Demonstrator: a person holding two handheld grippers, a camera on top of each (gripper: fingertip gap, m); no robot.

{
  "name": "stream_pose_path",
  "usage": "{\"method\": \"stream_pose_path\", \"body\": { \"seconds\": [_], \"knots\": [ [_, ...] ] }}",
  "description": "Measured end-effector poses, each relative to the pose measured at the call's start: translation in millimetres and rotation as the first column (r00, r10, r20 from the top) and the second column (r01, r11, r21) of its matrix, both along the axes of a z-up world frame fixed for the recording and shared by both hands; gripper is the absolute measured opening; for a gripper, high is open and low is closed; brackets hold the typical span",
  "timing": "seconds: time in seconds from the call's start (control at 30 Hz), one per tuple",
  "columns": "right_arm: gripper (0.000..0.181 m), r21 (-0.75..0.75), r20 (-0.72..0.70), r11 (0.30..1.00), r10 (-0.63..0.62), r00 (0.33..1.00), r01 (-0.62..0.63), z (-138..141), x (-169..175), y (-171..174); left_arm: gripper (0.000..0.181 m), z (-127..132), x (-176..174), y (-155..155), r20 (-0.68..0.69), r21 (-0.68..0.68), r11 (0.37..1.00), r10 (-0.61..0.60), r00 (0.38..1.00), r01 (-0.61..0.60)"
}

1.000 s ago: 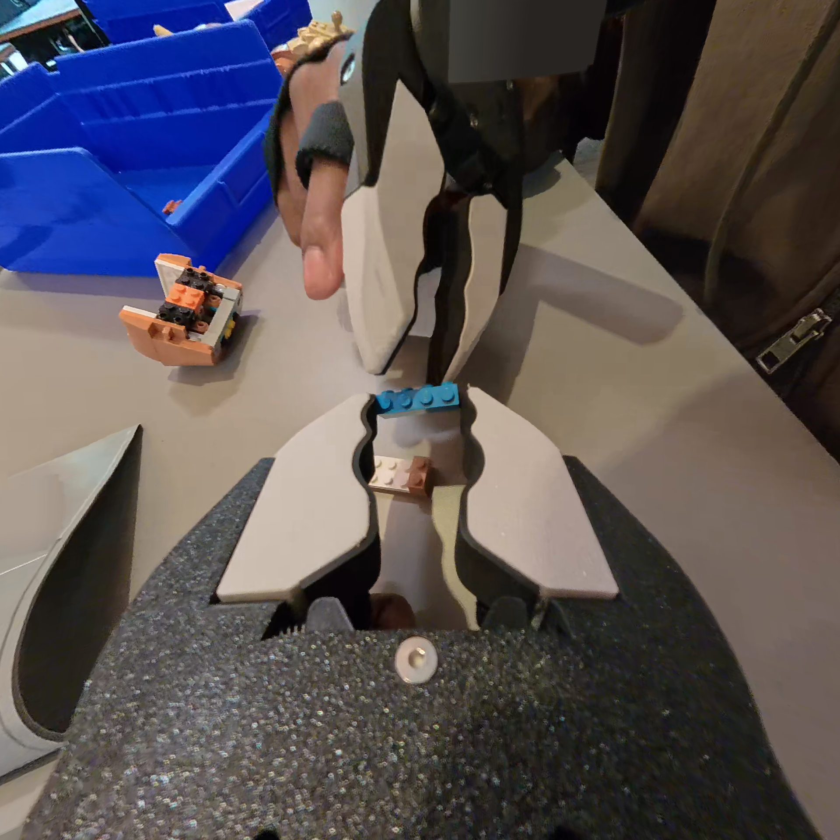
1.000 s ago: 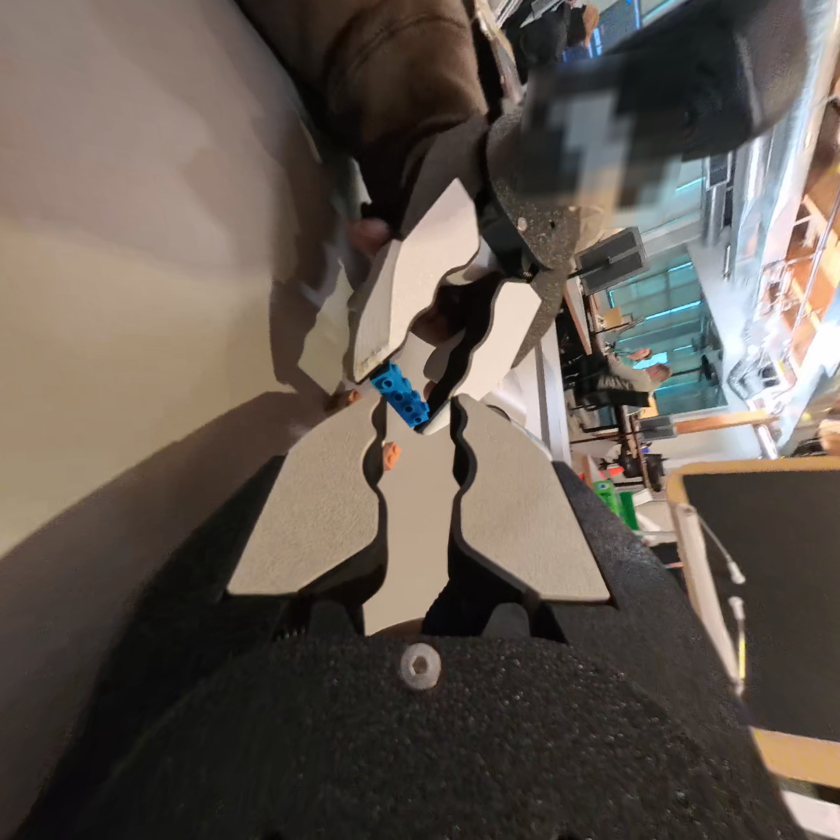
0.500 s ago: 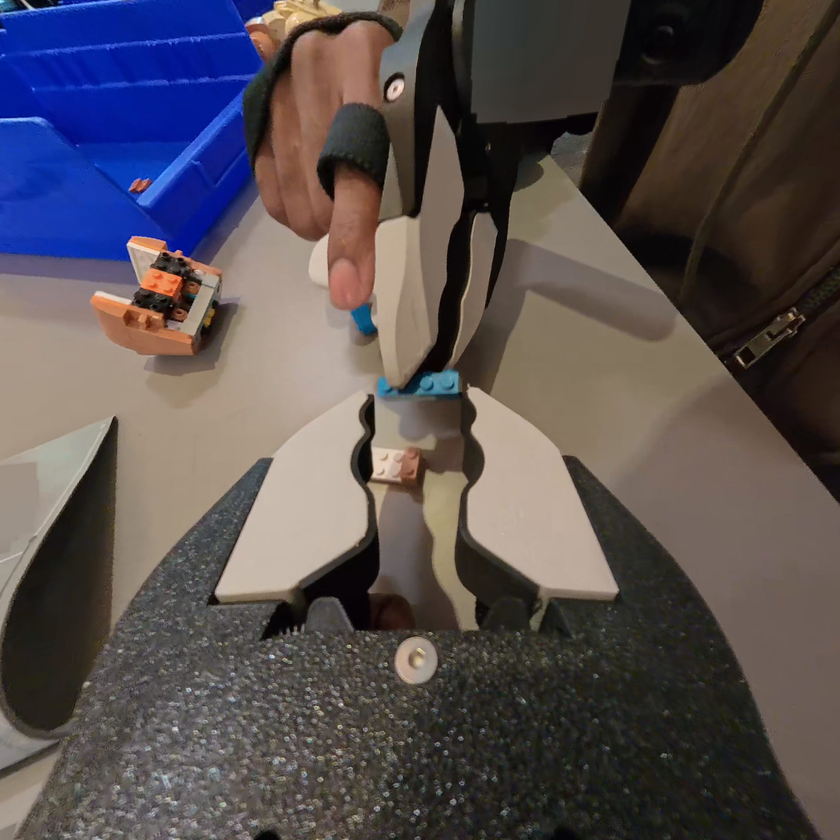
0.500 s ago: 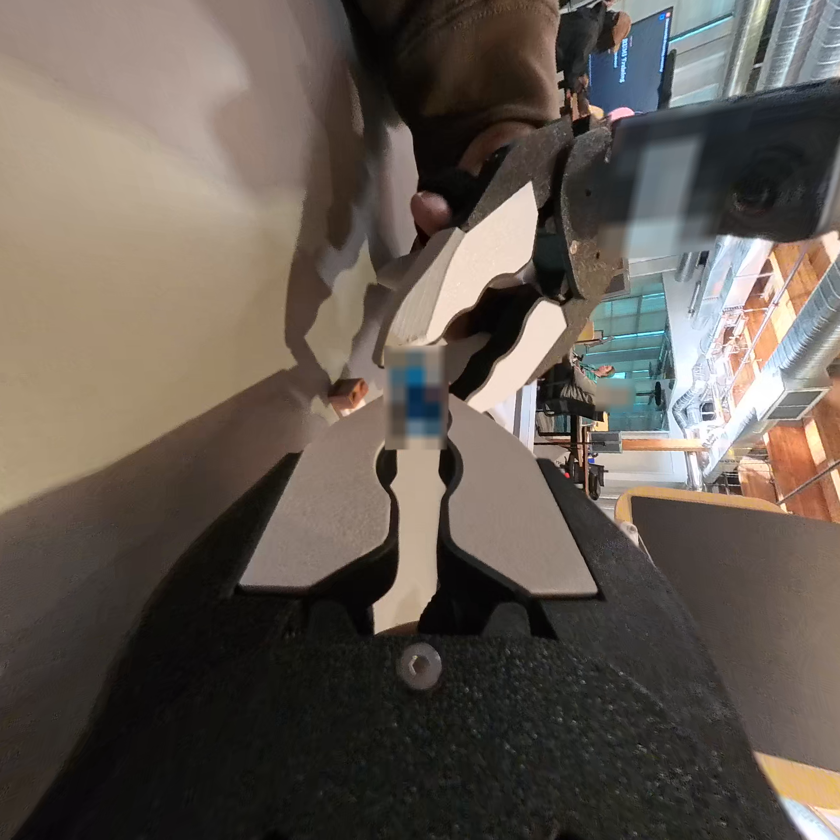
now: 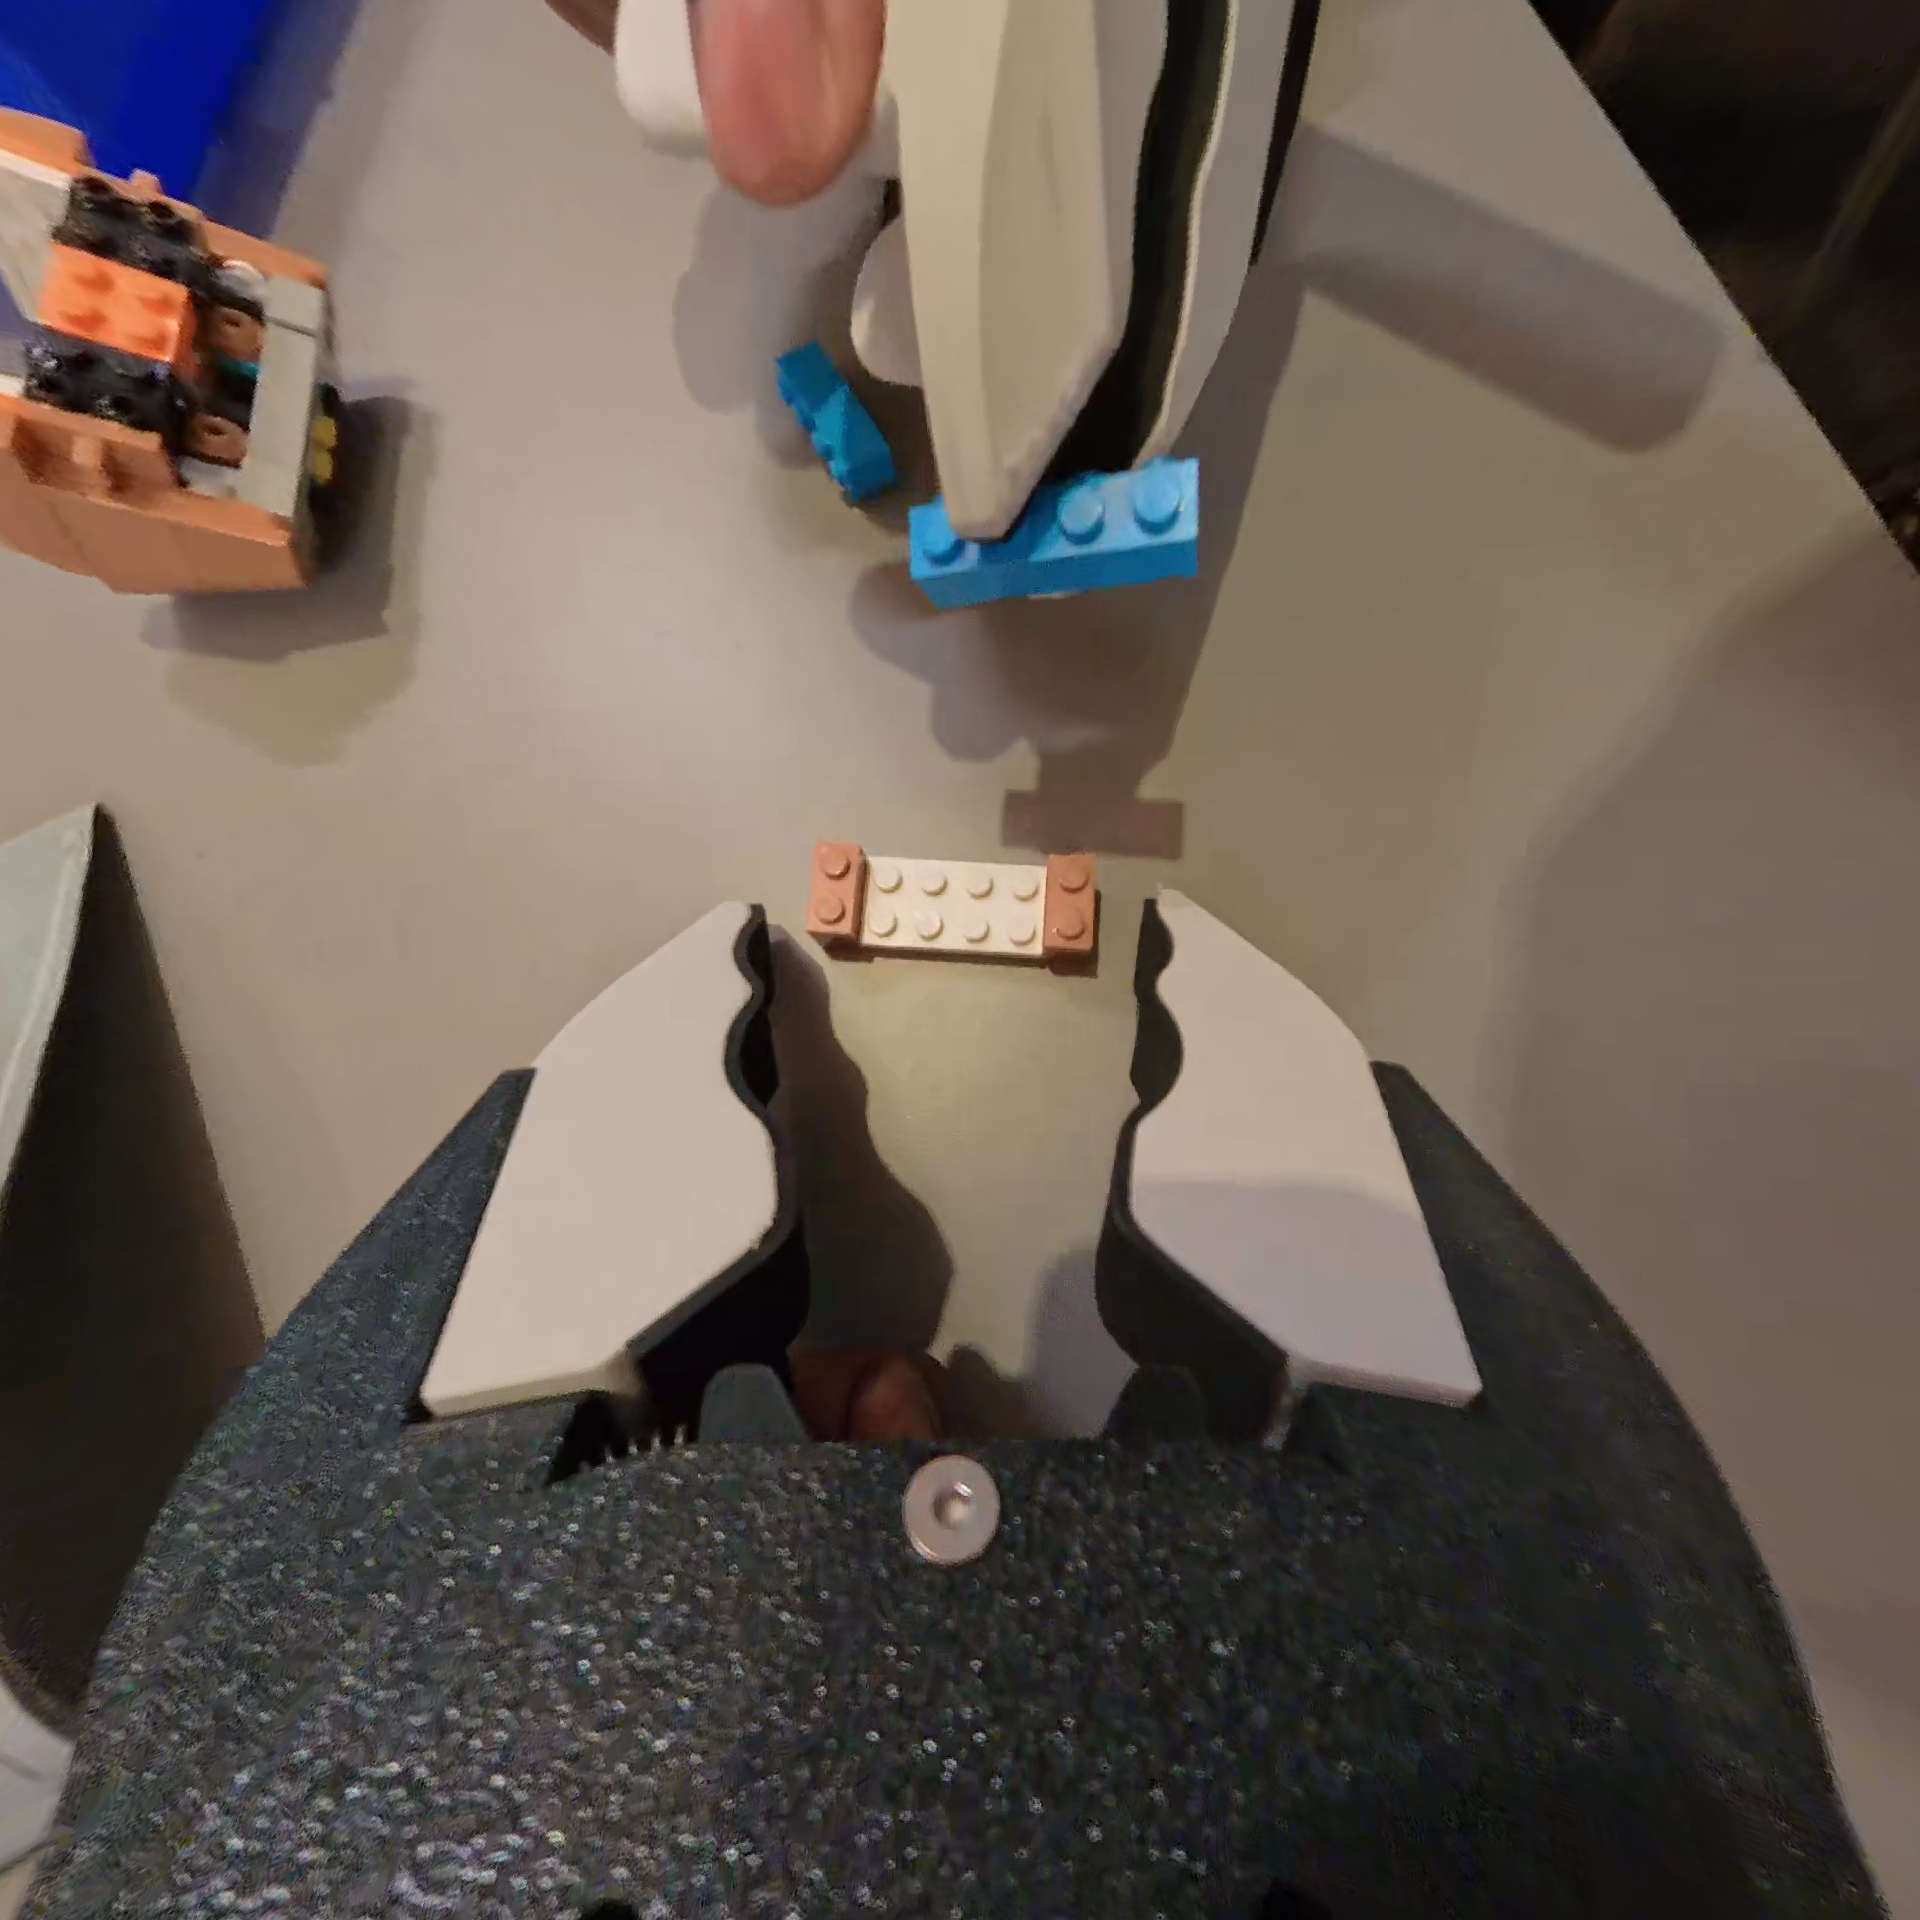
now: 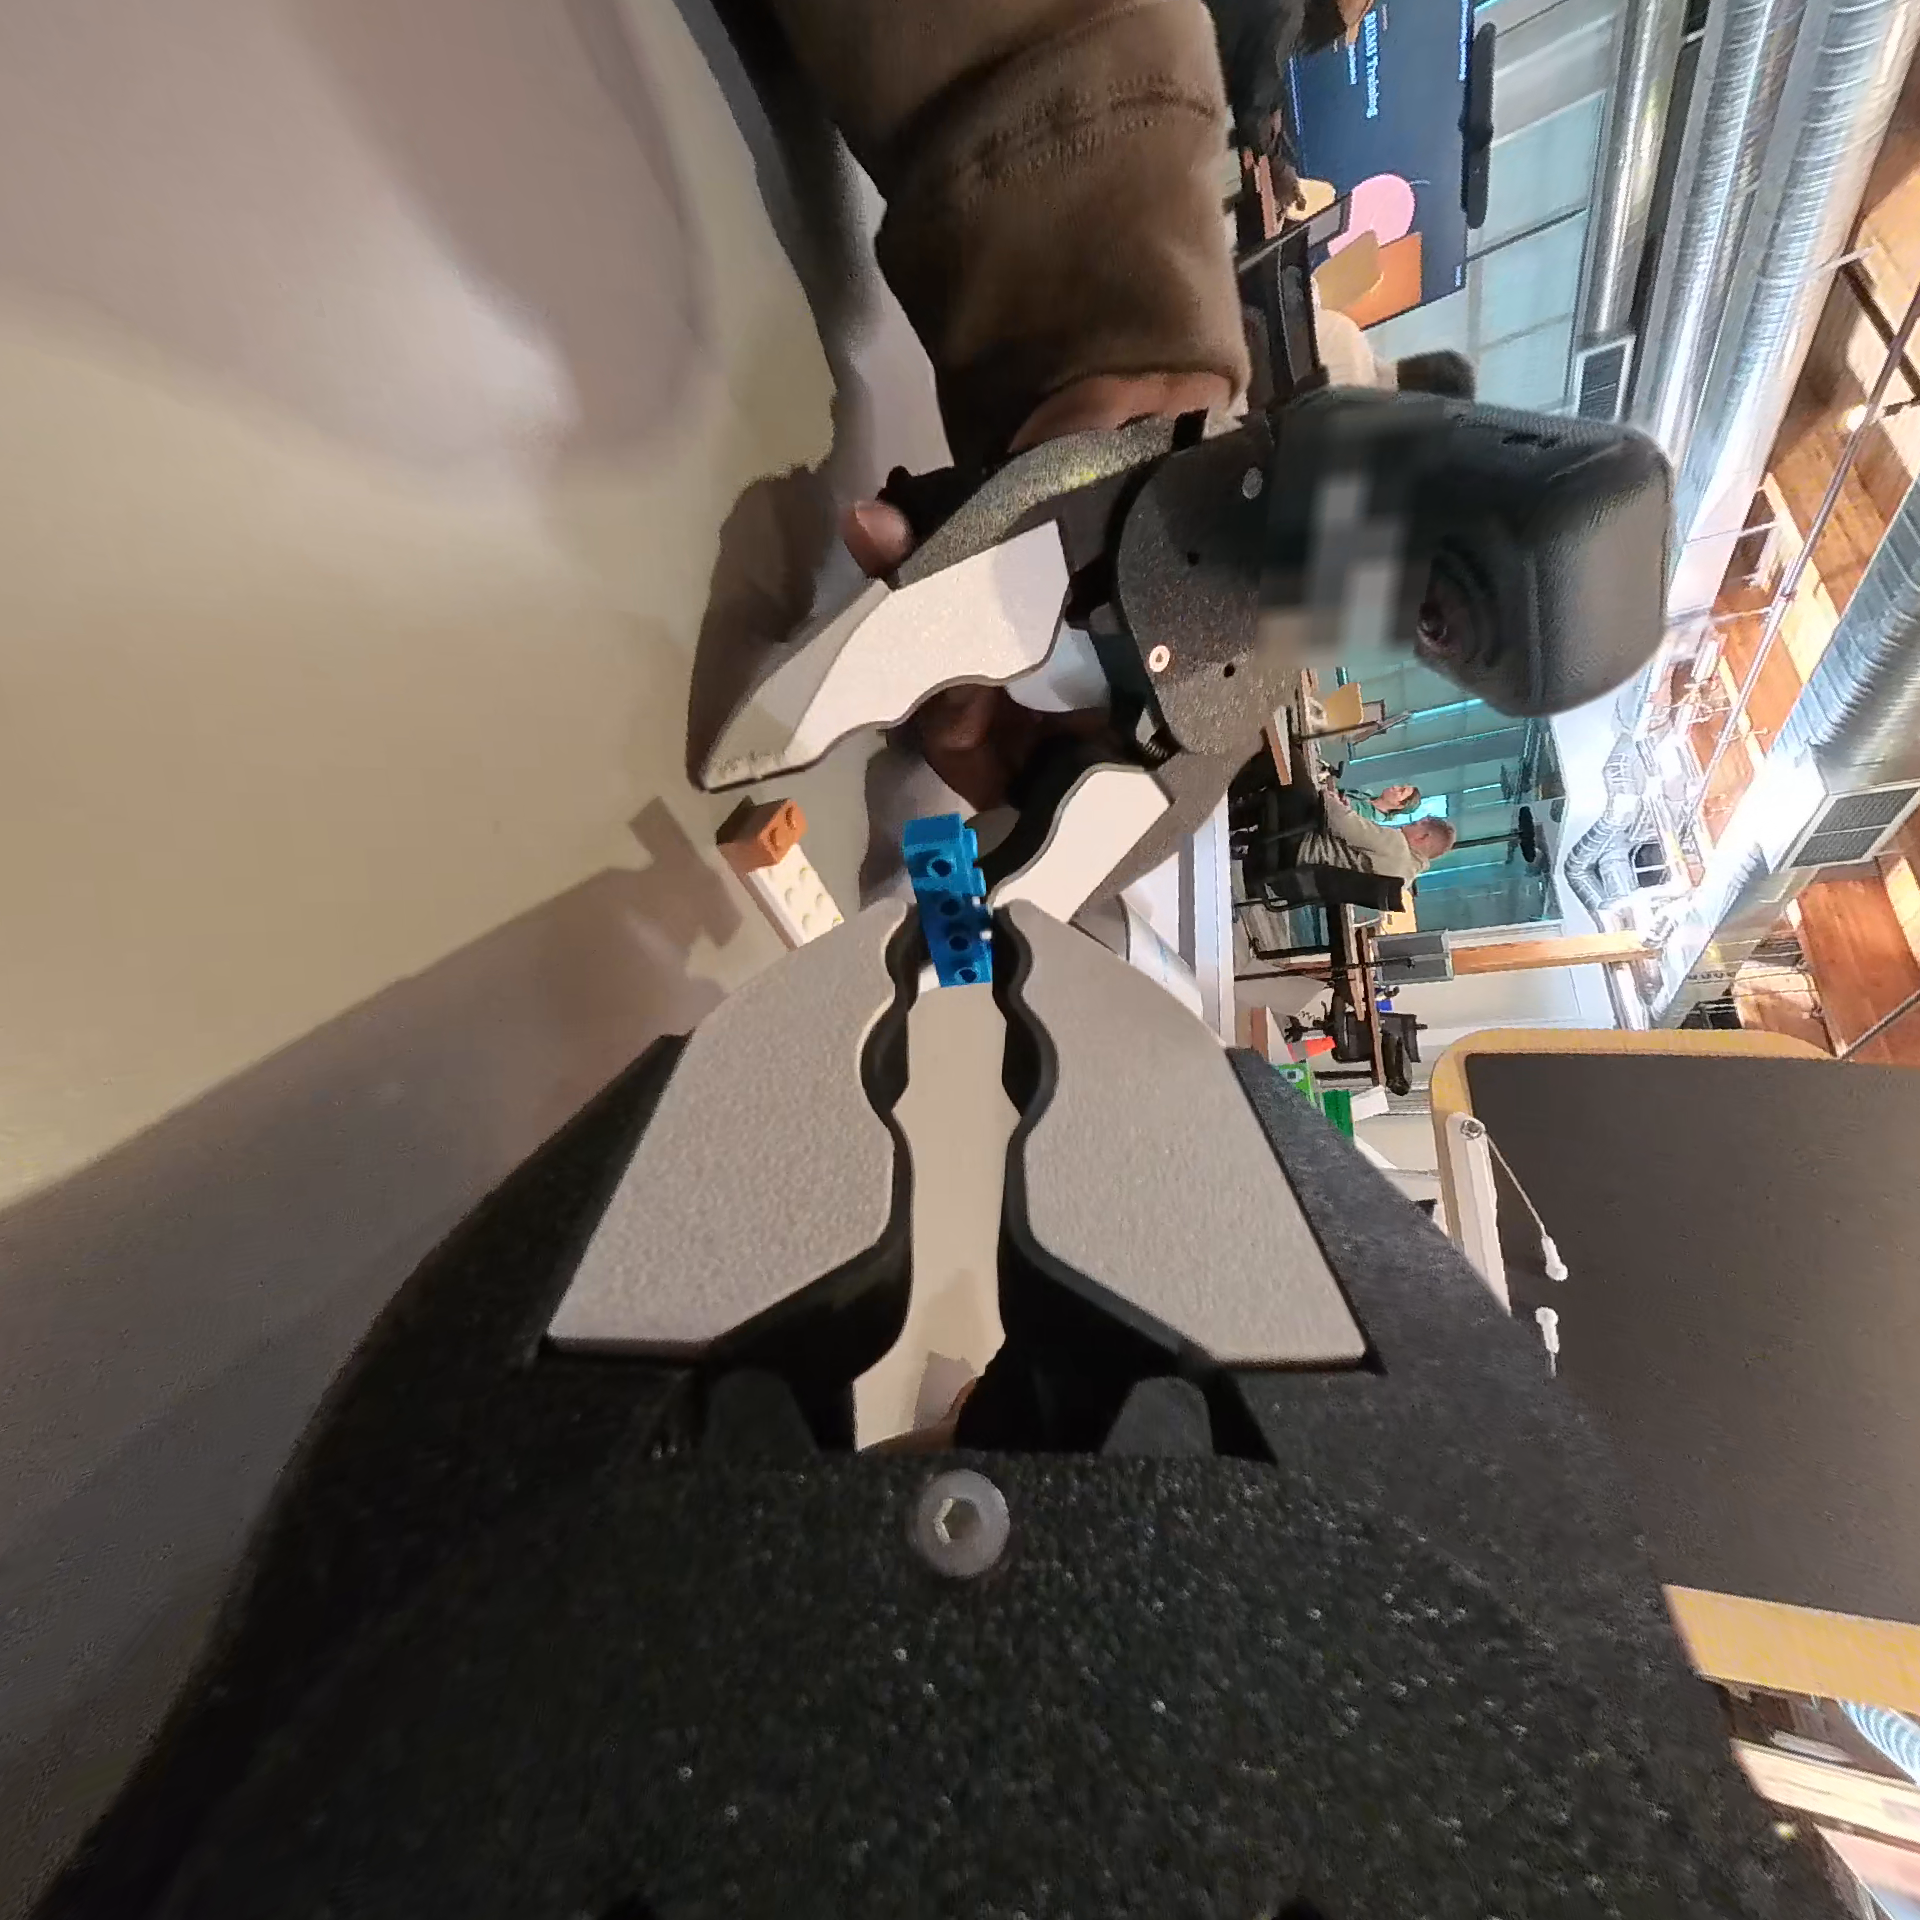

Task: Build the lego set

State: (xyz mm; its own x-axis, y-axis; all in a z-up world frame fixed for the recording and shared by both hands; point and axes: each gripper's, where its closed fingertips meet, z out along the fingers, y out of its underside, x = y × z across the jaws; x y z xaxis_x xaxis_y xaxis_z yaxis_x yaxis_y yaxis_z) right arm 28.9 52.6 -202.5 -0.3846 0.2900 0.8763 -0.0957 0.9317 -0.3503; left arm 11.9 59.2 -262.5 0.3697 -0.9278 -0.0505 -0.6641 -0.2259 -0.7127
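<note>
In the left wrist view my left gripper is open and empty. Its fingertips flank the near side of a white plate with brown end pieces that lies flat on the grey table. My right gripper comes down from above, shut on a blue brick held in the air beyond the plate. In the right wrist view the right gripper pinches this blue brick. The open left gripper and the plate lie behind it.
A second blue brick lies on the table by the right gripper. An orange-brown partial build stands at the far left, in front of a blue bin. A grey curved part is at the left edge. The table edge runs along the right. My right fingertips sit around 6 cm from my left ones.
My left gripper has let go of the blue brick, opened wide and dropped back to the white-and-brown plate. My right gripper has shut on the blue brick and holds it alone.
</note>
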Motion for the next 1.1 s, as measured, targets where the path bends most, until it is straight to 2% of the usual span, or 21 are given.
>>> {"method": "stream_pose_path", "body": {
  "seconds": [0.17,0.37,0.67,0.93,1.1],
  "knots": [
    [0.013,-0.002,0.013,1.0,-0.006,1.0,0.006,-3.1,-0.7,0.3,0.054,-0.9,5.4,-0.3,0.01,-0.037,0.999,-0.028,1.0,0.028],
    [0.013,-0.014,0.019,0.999,-0.041,0.999,0.041,-4.2,-5.9,2.5,0.053,3.9,9.4,4.3,0.032,0.013,1.0,0.019,0.999,-0.019],
    [0.013,0.059,0.005,0.995,-0.077,0.997,0.077,-6.5,-12.8,-0.9,0.053,37.2,18.7,-3.6,0.196,0.02,0.999,0.028,0.98,-0.033],
    [0.013,0.163,-0.04,0.983,-0.075,0.996,0.081,-7.8,-14.9,-2.8,0.053,44.1,19.4,-6.2,0.235,0.023,0.999,0.028,0.972,-0.034],
    [0.013,0.171,-0.022,0.982,-0.075,0.997,0.078,-13.8,-14.6,-1.2,0.053,37.7,20.3,-6.1,0.255,0.001,1.0,0.029,0.966,-0.03]
  ]
}}
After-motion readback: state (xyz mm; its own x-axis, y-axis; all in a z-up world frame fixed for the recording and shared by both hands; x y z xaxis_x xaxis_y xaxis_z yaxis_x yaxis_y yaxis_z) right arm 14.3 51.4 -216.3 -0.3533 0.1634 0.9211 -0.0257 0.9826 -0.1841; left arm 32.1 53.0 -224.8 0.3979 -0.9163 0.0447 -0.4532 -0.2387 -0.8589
